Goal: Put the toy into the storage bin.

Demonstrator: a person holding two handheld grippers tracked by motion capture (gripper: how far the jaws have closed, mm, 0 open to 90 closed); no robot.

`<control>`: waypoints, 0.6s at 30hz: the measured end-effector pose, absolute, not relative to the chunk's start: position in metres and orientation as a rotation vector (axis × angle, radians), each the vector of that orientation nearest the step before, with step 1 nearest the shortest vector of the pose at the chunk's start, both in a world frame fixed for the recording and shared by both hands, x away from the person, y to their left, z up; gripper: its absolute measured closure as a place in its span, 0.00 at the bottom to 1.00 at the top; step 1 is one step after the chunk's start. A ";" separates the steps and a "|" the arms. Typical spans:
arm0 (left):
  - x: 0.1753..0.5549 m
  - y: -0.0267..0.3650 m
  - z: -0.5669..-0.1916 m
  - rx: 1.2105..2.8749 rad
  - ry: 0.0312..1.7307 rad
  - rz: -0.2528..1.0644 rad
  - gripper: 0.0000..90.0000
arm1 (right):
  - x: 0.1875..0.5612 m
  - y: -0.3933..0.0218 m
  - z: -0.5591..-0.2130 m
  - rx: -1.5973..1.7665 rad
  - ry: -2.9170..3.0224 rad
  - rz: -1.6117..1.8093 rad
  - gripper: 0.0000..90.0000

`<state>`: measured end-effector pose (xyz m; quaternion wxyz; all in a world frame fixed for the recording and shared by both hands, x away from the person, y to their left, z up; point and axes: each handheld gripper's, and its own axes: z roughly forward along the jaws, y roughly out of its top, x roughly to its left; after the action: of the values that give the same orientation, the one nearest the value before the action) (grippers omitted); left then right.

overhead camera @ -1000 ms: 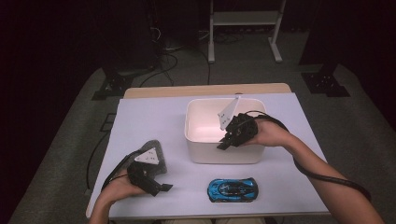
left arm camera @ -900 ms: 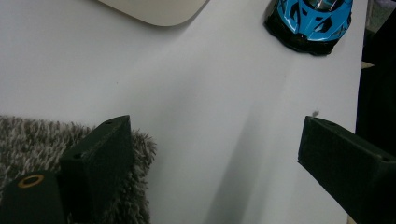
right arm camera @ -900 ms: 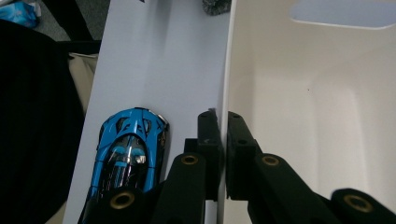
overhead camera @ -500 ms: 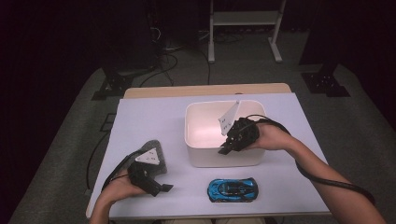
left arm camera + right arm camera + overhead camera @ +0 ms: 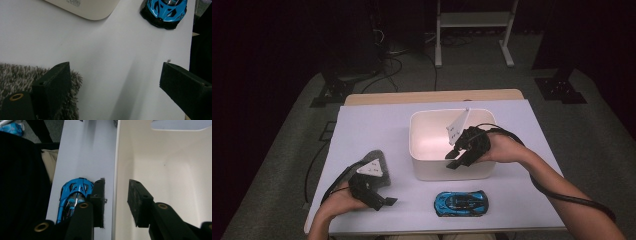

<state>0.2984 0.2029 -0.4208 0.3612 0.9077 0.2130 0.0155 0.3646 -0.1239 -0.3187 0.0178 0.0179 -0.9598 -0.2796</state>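
A white bin (image 5: 452, 172) stands mid-table. Its front wall (image 5: 116, 167) runs between the jaws of my right gripper (image 5: 455, 159), one jaw inside the bin and one outside. Those jaws have just been opening, and in the right gripper view (image 5: 116, 185) a gap shows on each side of the wall, so it is open. A blue toy car (image 5: 460, 201) lies in front of the bin, also seen as the car (image 5: 73, 195) and the car's nose (image 5: 165, 11). My left gripper (image 5: 384, 202) rests open at the front left (image 5: 115, 67), with nothing between its jaws.
A grey shaggy cloth (image 5: 373, 155) lies under and beside the left gripper, its pile (image 5: 15, 72) against one jaw. The white table top (image 5: 377, 125) ends just in front of the car. Dark floor, cables and stand legs lie beyond the far edge.
The right gripper's jaws have parted from the bin's front wall, which they were shut on. The bin has settled slightly toward the front. The left gripper has not moved.
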 end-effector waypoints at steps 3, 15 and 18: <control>0.298 0.203 -0.420 2.334 0.553 0.041 0.11 | 0.363 -0.129 -0.313 0.024 -2.974 -0.920 0.61; 0.297 0.202 -0.419 2.327 0.551 0.051 0.11 | 0.328 -0.155 -0.285 -0.045 -2.952 -1.129 0.31; 0.297 0.202 -0.419 2.324 0.551 0.060 0.11 | 0.315 -0.159 -0.289 -0.042 -2.952 -1.146 0.27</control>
<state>0.2974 0.2023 -0.4187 0.3672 0.9048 0.2145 0.0234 0.3153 -0.1595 -0.2891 -0.0129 -0.0133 -0.9320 -0.3619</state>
